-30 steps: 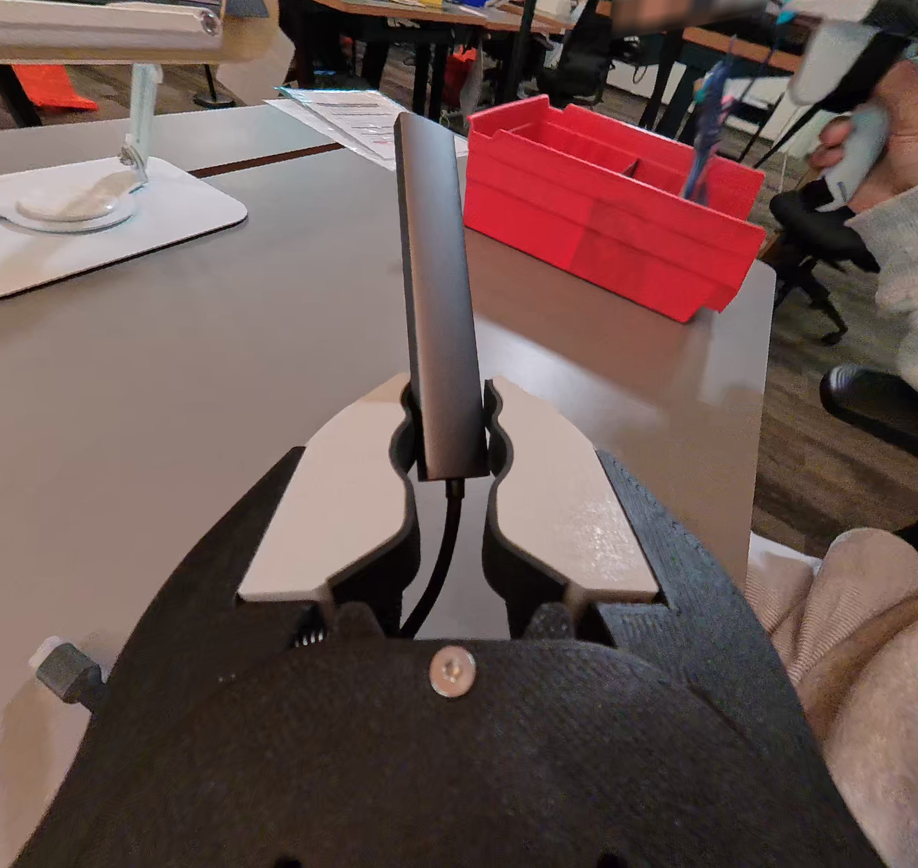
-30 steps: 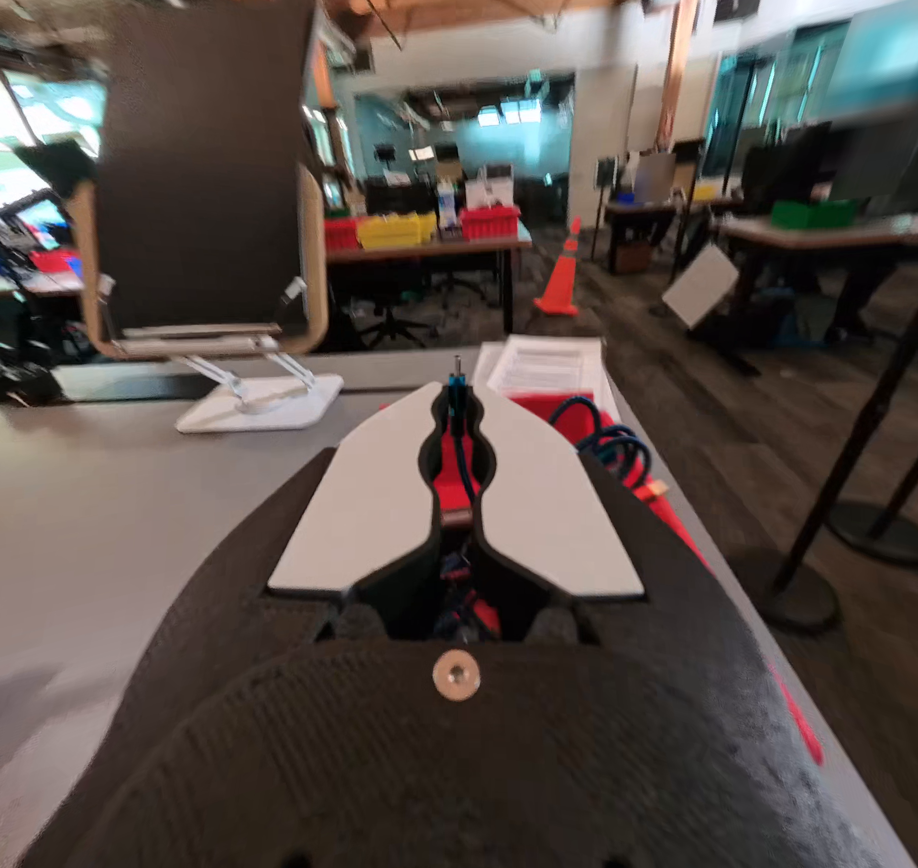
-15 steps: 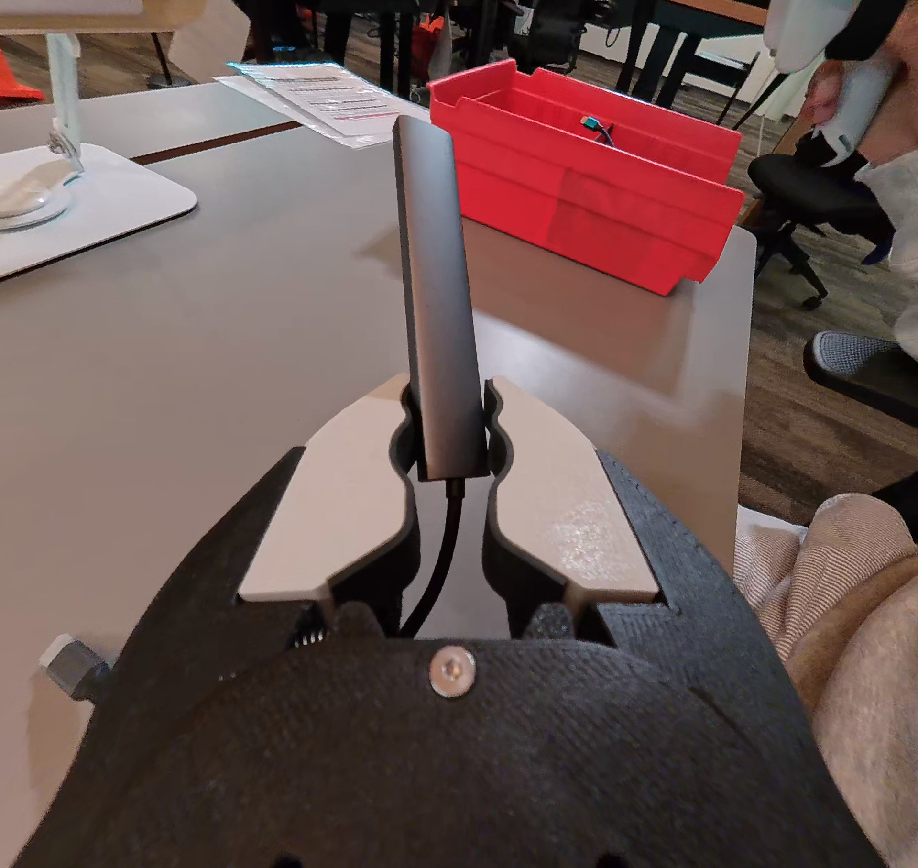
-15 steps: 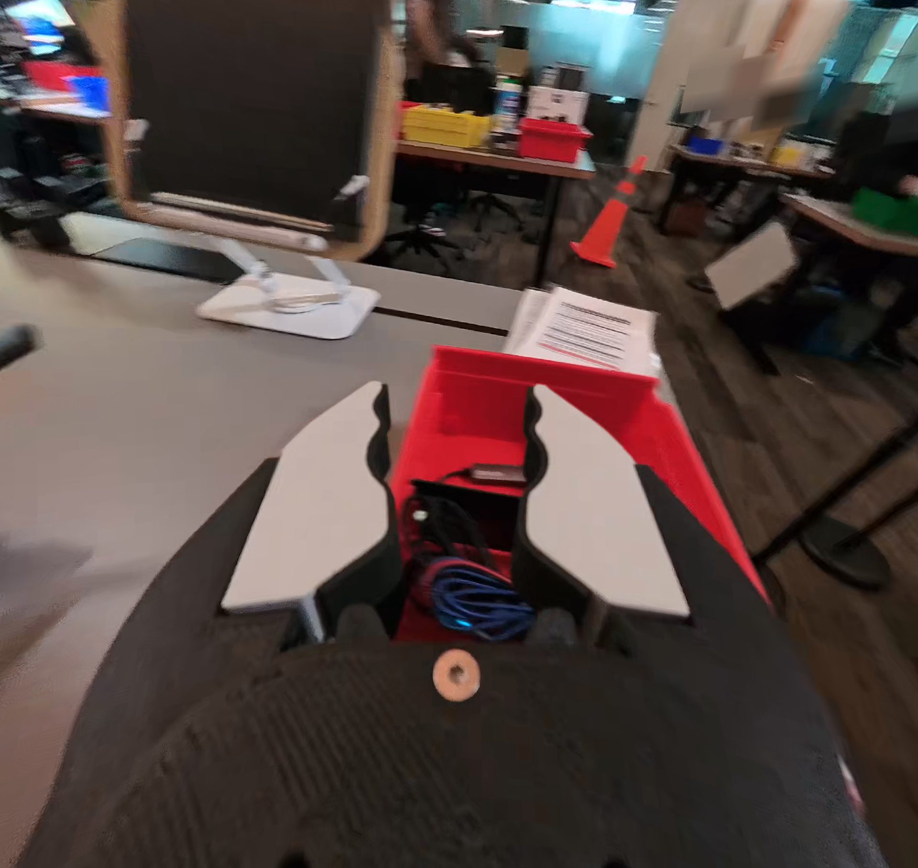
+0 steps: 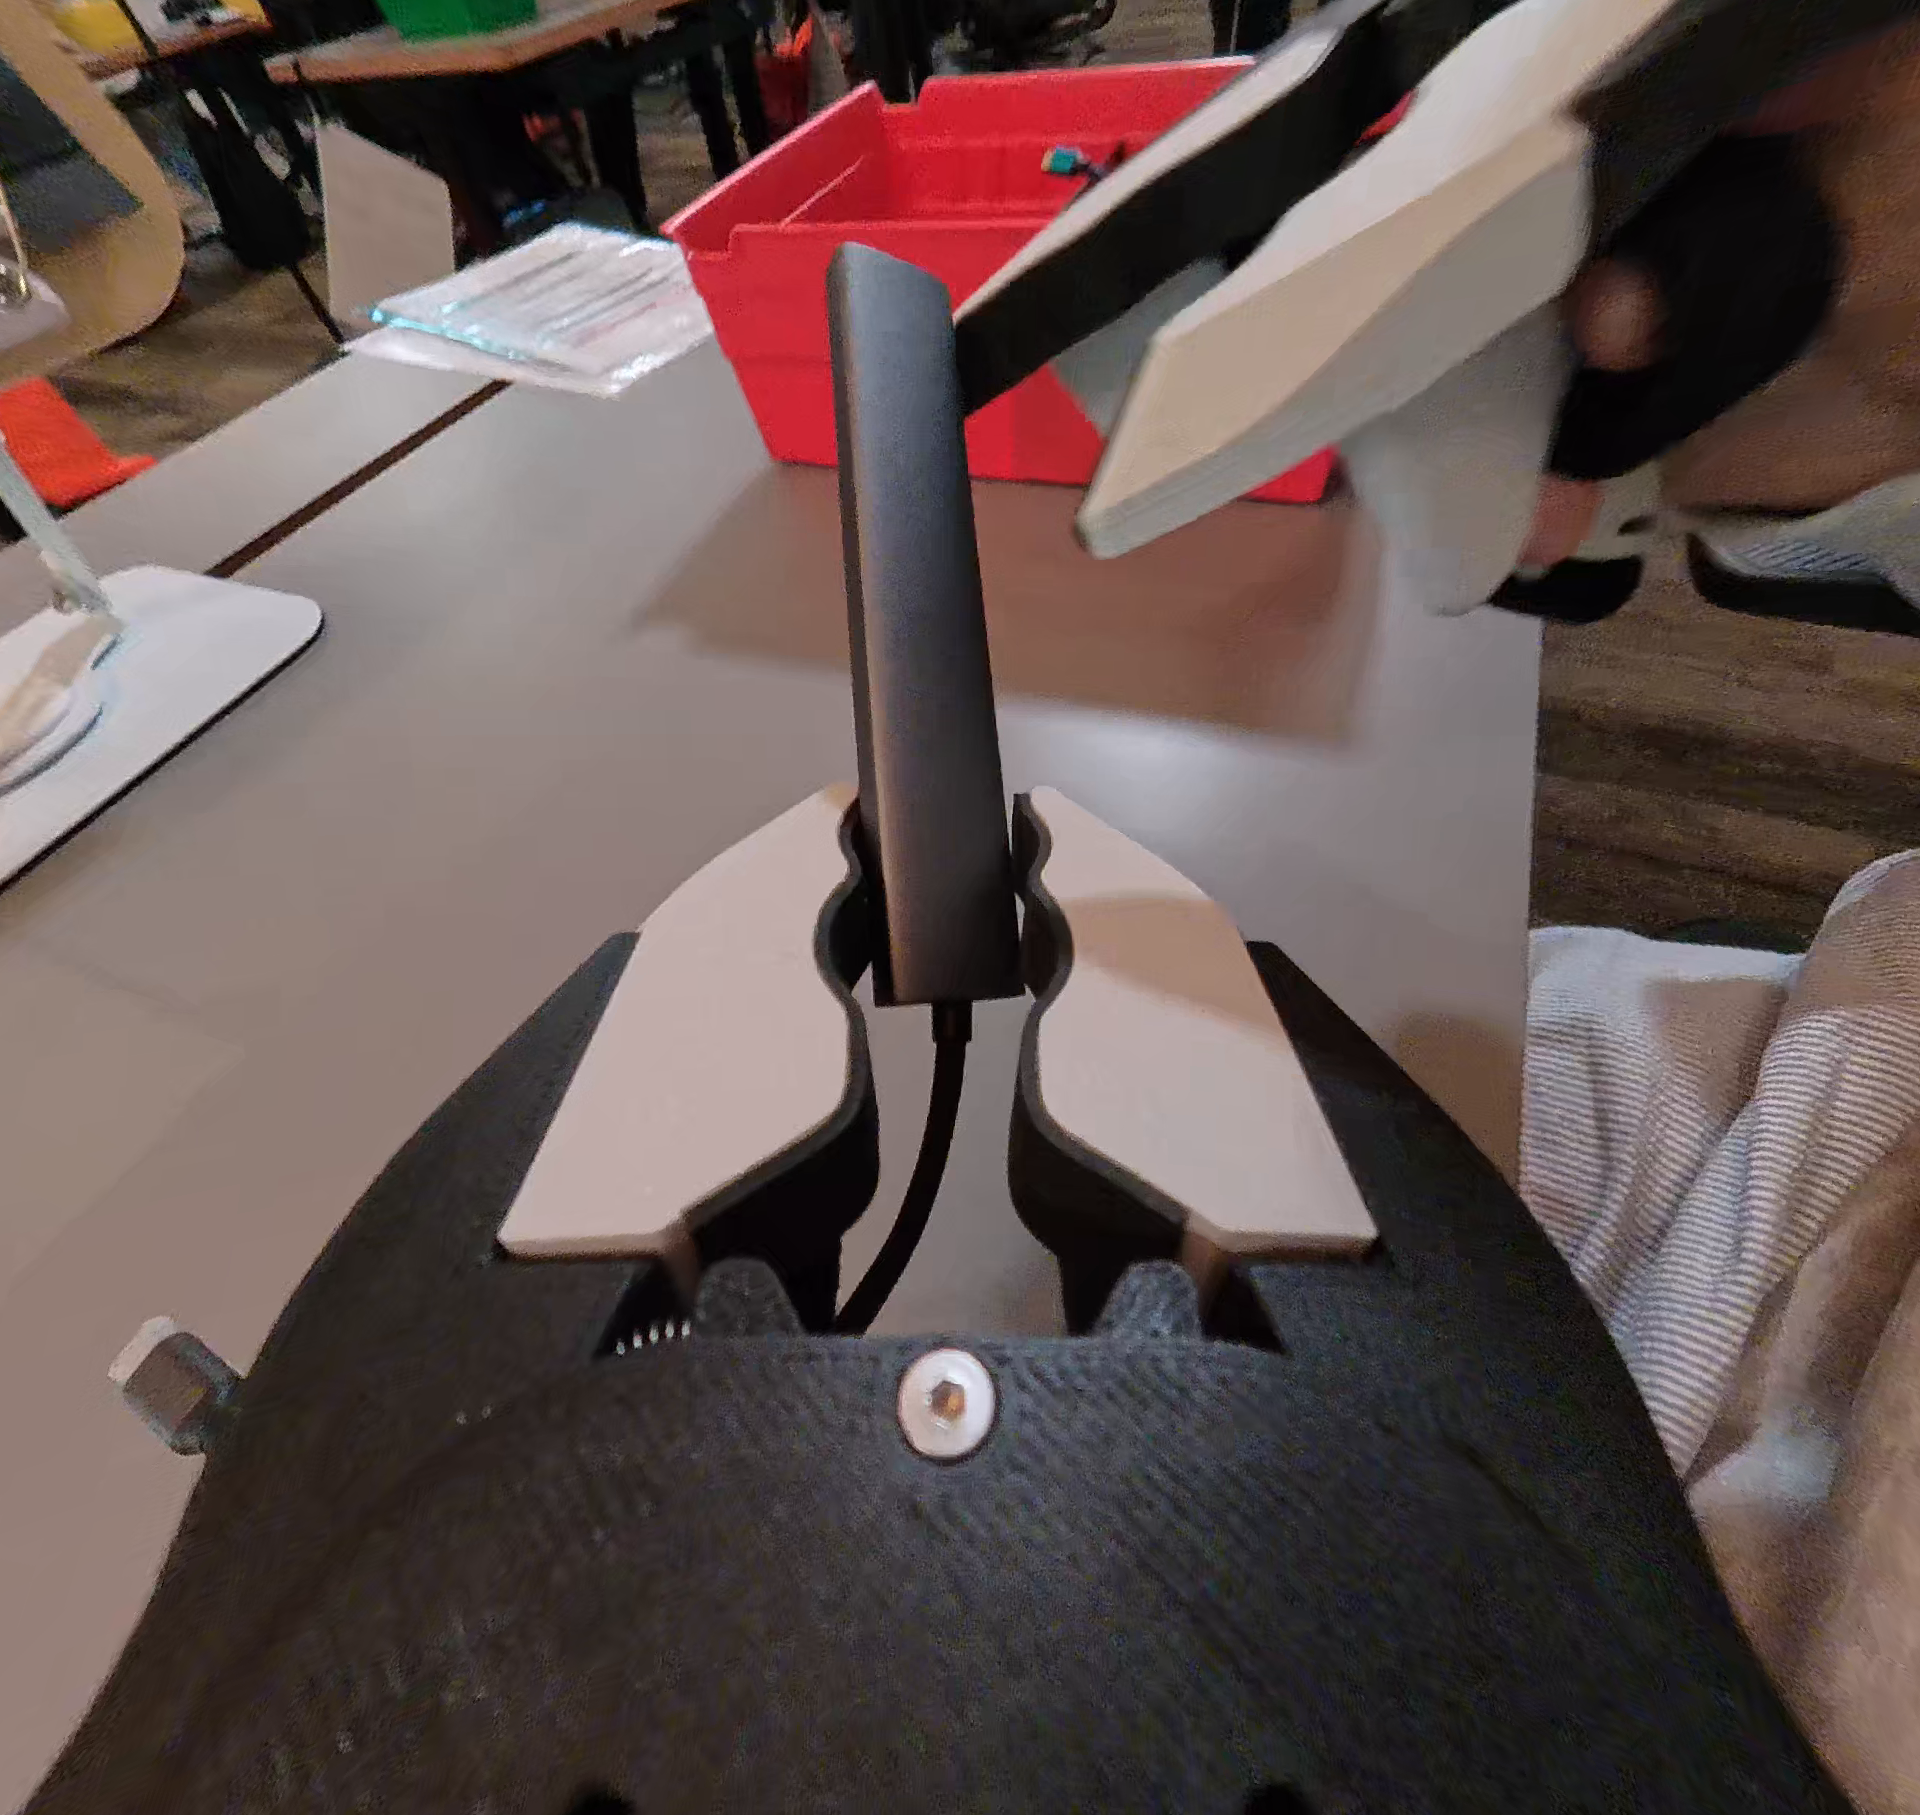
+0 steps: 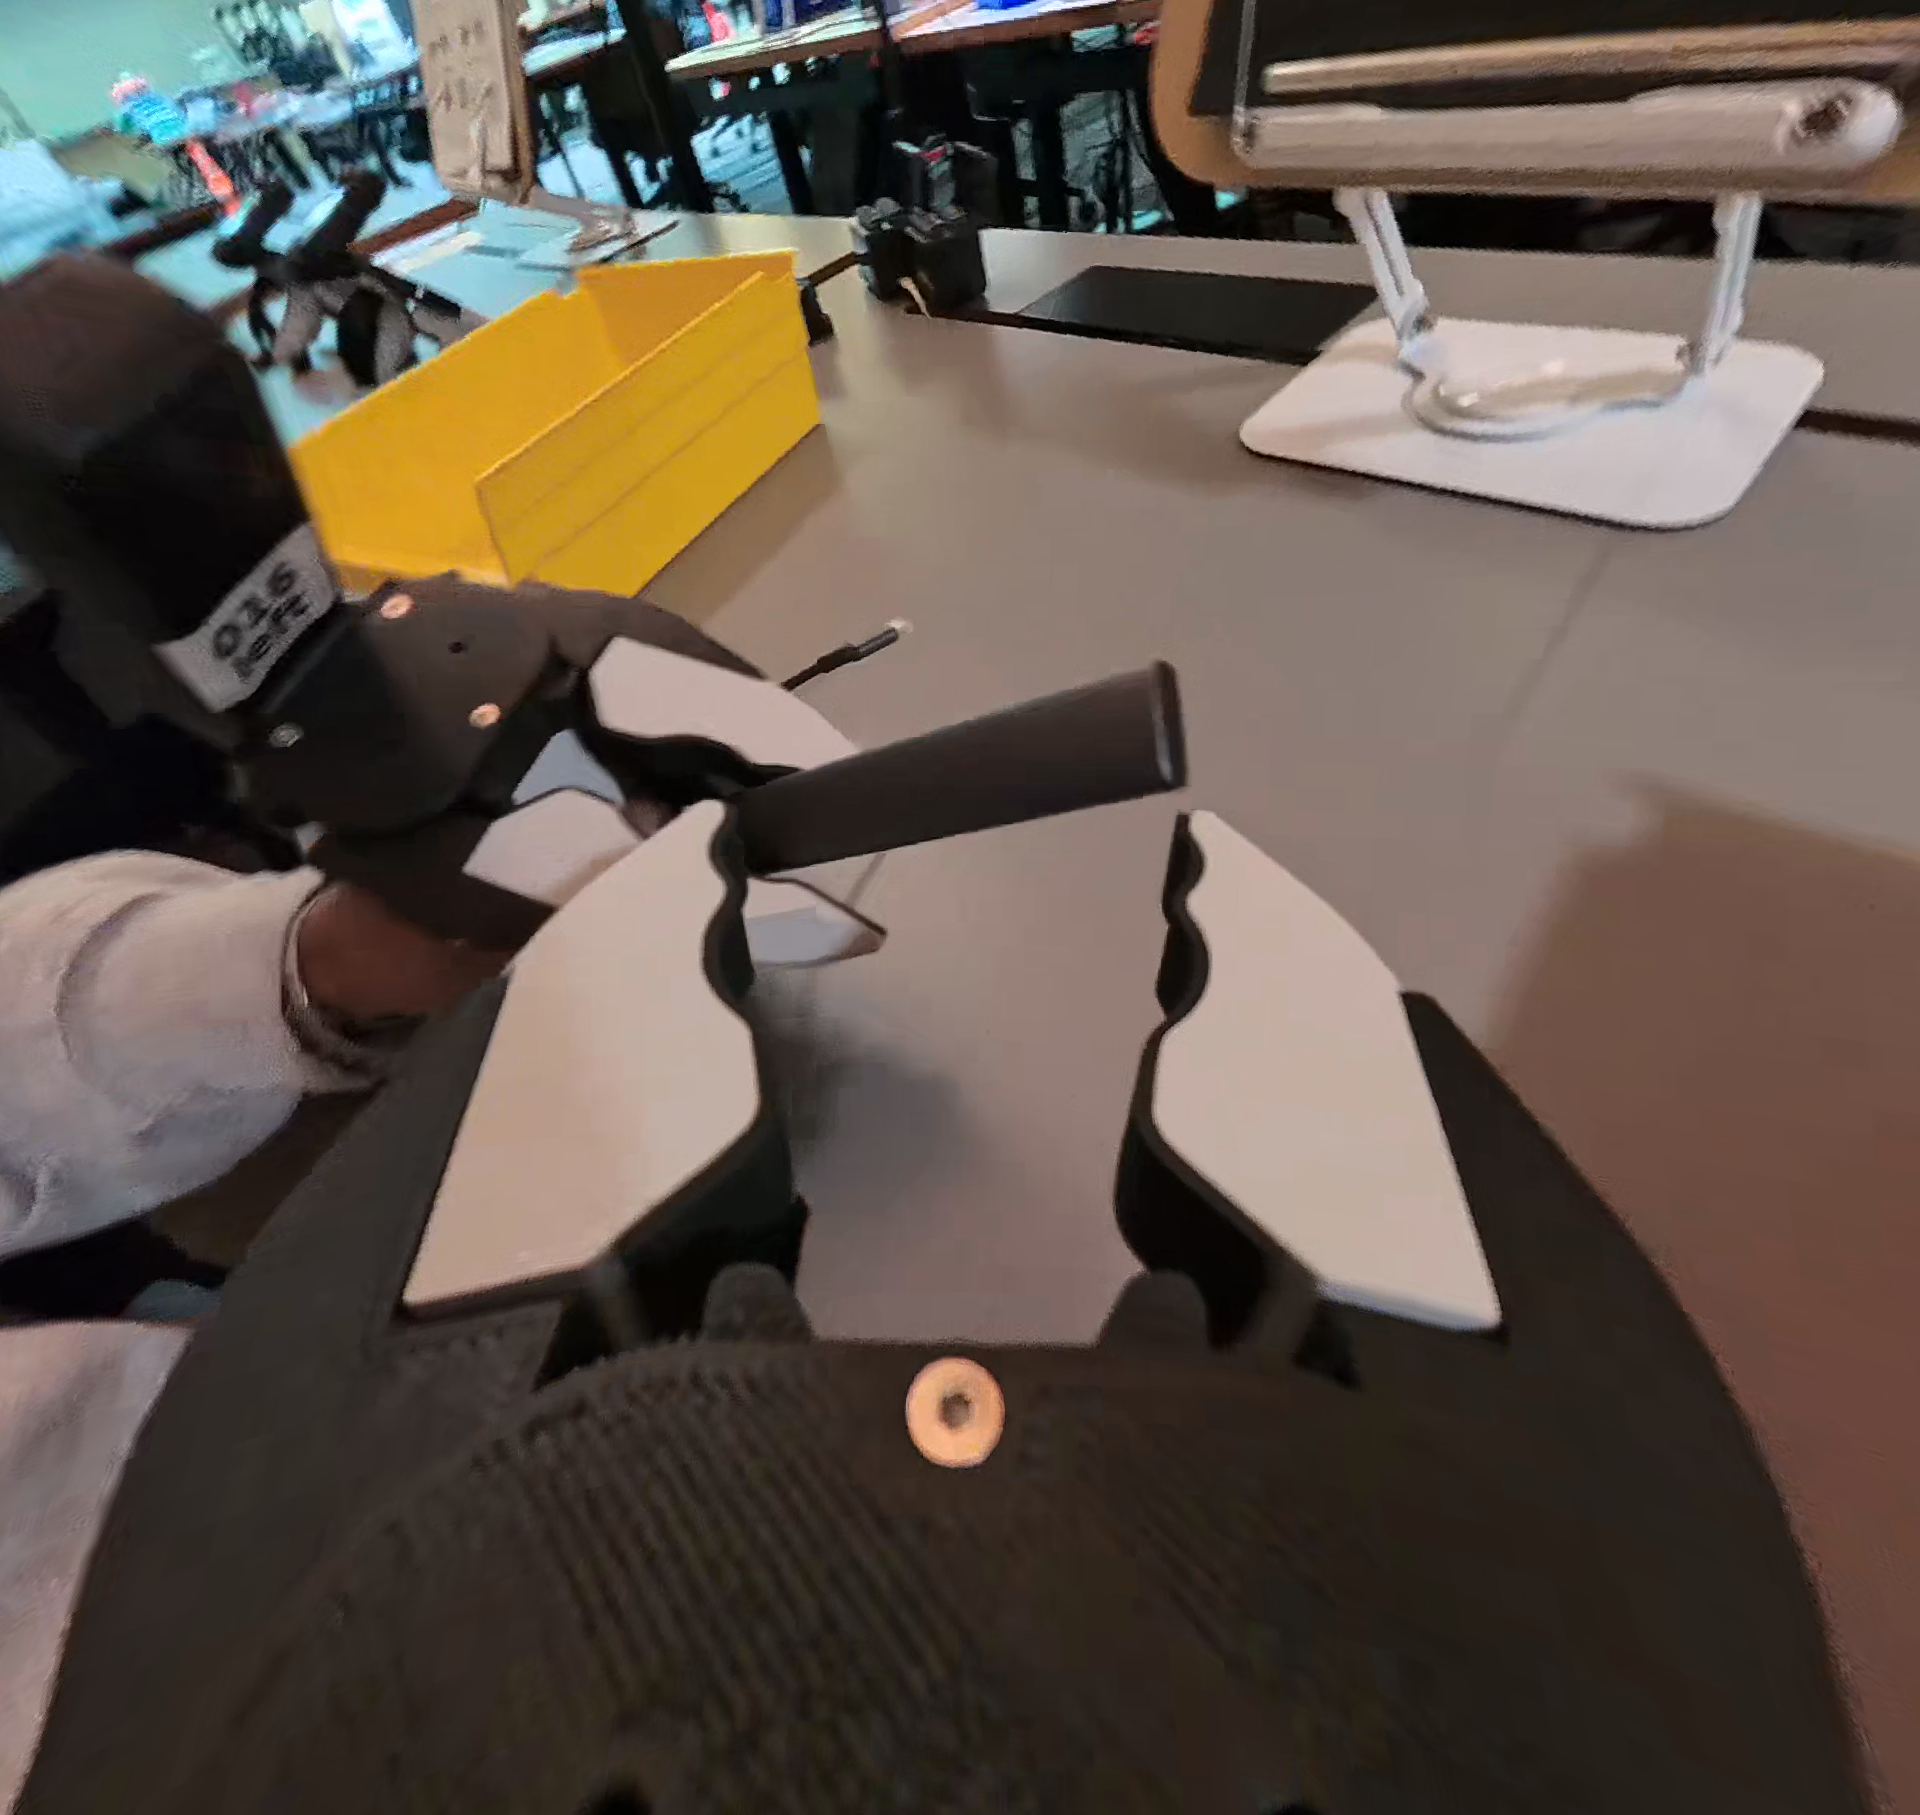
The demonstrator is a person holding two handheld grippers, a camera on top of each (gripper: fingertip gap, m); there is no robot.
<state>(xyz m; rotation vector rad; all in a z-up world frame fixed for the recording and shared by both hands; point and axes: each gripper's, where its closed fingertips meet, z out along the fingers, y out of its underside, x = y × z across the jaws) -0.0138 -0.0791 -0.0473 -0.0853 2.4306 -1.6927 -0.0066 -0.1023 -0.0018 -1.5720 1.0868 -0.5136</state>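
Clamping the hub point(image 5: 914, 643) at its cable end, left gripper point(image 5: 935, 892) aimed it at 12; right gripper point(image 6: 956, 934), jaws wide, empty, hung at its tip's 2 o'clock.

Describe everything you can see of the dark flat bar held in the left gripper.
The dark flat bar is a slim, matte charcoal slab, metal-looking, with rounded edges. The left gripper clamps its near end, so it juts out above the grey table. A thin black cable leaves that clamped end. The open right gripper hangs near its free end without touching.
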